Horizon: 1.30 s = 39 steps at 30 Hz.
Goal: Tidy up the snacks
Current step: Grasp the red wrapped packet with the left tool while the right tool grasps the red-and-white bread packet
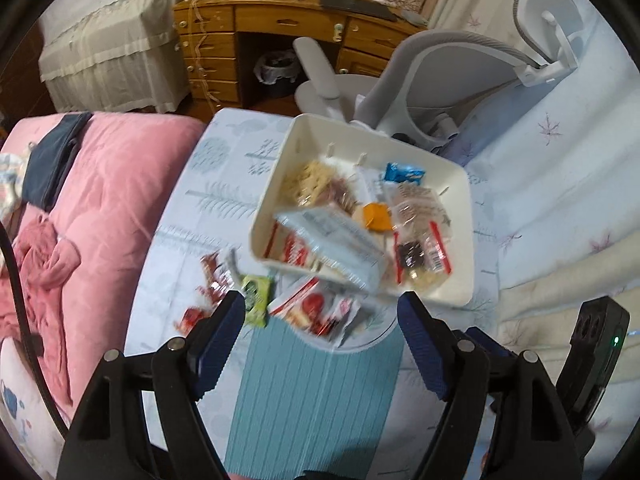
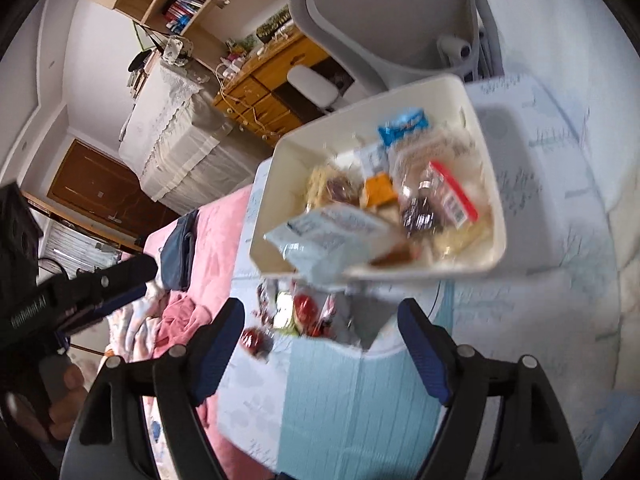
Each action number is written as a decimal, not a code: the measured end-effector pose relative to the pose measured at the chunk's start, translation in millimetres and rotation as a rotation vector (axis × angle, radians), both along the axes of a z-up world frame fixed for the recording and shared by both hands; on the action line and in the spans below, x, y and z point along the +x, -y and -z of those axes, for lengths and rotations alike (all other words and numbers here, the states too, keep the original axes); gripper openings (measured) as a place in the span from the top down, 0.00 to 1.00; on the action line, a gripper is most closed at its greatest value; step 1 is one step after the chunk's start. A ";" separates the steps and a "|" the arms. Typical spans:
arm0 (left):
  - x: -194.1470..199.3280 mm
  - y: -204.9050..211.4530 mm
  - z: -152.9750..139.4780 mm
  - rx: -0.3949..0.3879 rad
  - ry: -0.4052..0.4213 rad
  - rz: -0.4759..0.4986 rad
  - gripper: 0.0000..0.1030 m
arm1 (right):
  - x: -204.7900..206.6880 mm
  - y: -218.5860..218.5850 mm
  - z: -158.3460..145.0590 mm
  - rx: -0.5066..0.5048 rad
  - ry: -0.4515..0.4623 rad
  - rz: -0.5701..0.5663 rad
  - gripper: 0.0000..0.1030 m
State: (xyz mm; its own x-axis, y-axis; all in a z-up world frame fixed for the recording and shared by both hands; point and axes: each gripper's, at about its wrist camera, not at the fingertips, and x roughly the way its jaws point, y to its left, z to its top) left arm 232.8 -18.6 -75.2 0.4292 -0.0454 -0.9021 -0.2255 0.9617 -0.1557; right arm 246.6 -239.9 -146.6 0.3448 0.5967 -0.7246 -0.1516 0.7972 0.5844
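A white bin (image 1: 276, 184) stands on the pale blue sheet, filled with snack packets: a blue one (image 1: 404, 172), an orange one (image 1: 376, 218) and clear bags. A pale blue-white packet (image 1: 332, 236), blurred, lies over the bin's near edge. On the sheet in front lie red packets (image 1: 212, 280), a green packet (image 1: 256, 296) and a red-and-white packet (image 1: 308, 306). My left gripper (image 1: 322, 308) hovers open above these loose packets, its pads touching nothing. The right wrist view shows the same bin (image 2: 288, 168) and pale packet (image 2: 324, 240). My right gripper (image 2: 322, 312) is open and empty.
A teal ribbed patch (image 1: 316, 392) lies below the gripper. A pink quilt (image 1: 112, 200) covers the bed at left. A grey office chair (image 1: 440, 68) and a wooden desk (image 1: 280, 20) stand behind the bin. A hand (image 2: 64, 400) holds the left gripper (image 2: 140, 280).
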 end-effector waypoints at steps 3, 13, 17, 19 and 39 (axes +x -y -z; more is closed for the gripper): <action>-19.2 -9.8 7.6 -0.012 -0.003 -0.011 0.25 | -10.9 -5.0 7.2 0.004 -0.045 -0.007 0.23; -72.1 -52.2 44.9 -0.015 -0.050 -0.016 0.25 | -43.8 -27.0 39.1 0.011 -0.210 0.010 0.22; -82.3 -77.1 60.5 0.003 -0.069 -0.001 0.25 | -52.0 -38.5 47.4 -0.006 -0.250 0.047 0.22; -85.0 -91.0 66.2 0.004 -0.070 0.011 0.25 | -56.2 -48.4 51.1 -0.023 -0.264 0.074 0.22; -53.7 -167.2 138.2 0.046 -0.043 0.439 0.25 | -93.5 -145.8 75.5 -0.209 -0.105 0.407 0.22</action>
